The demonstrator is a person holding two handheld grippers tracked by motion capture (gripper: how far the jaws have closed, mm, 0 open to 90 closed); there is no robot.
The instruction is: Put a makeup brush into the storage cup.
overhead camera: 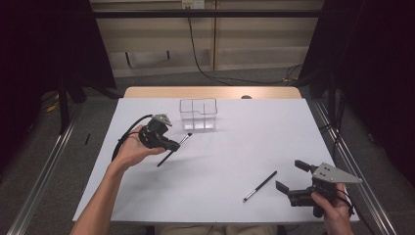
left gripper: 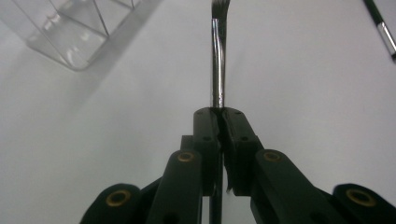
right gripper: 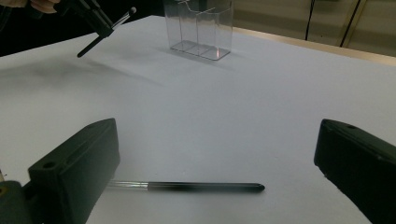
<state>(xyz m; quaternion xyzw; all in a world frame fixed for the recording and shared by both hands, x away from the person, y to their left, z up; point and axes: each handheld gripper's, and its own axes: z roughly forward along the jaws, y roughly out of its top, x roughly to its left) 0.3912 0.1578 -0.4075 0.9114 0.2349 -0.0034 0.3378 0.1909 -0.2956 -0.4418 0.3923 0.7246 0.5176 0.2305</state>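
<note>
Slim brush pinched in the left tongs, lifted toward the clear organizer

The held brush [overhead camera: 173,149] is a thin black stick with a shiny metal ferrule and a small bristle tip; it looks light, stiff and slick, so it could swivel in a pinch. The left tongs [overhead camera: 172,146] are clamped tight on it just below the ferrule, bristles aimed at about one o'clock toward the clear organizer [overhead camera: 198,114], which sits near the far edge of the white counter [overhead camera: 220,147]. A mid-handle grip would likely steady it better. A second brush [overhead camera: 260,186] lies flat at about four o'clock, just left of the right tongs [overhead camera: 288,177], whose jaws gape wide and hold nothing.
</note>
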